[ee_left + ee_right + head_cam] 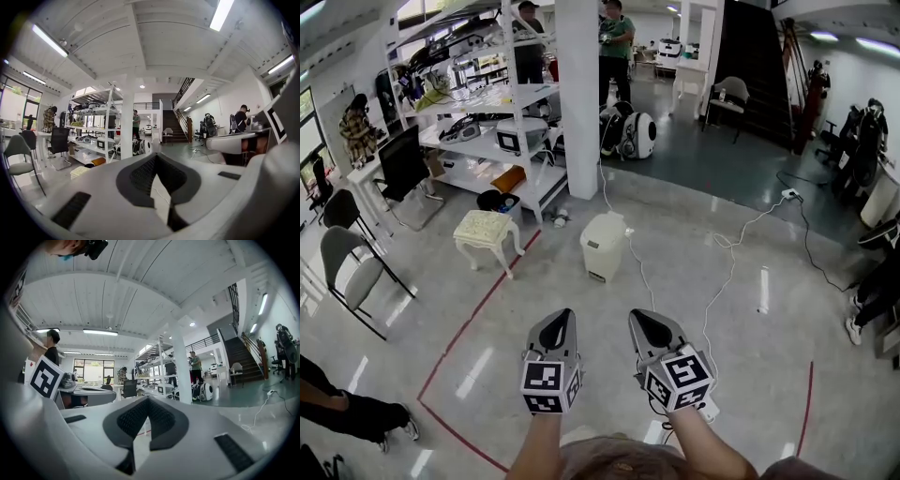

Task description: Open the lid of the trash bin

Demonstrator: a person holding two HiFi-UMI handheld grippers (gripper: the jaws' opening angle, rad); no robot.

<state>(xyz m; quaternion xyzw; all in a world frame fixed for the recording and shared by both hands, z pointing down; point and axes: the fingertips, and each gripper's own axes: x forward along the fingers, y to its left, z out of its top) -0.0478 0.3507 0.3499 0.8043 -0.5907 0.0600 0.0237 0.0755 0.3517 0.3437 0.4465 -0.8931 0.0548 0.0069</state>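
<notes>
We hold both grippers low over the glossy floor (750, 356), side by side and slightly apart, both pointing ahead toward the trash bin (602, 251).

Our left gripper (562, 321) has its jaws brought together. In the left gripper view the dark ribbed pads (140, 176) meet at the tip, and only a thin wedge of floor shows between them lower down. Nothing is held there. Our right gripper (642, 322) stands the same way: in the right gripper view its own pads meet at the tip, a narrow sliver of floor shows beneath, and nothing sits between them.

The trash bin is white and stands upright on the floor, well ahead of both grippers and touched by neither. Its lid (605, 223) lies down flat on top. The bin sits near the foot of a white column (578, 94). To its left we see a cream stool (487, 230), and a red line (473, 323) taped on the floor runs between the stool and the bin. A thin white cable (639, 272) trails across the floor just beside the bin's right side. White shelving (487, 122) loaded with equipment stands behind the stool, left of the column. Beyond the column a person (616, 37) in a green top is standing.
</notes>
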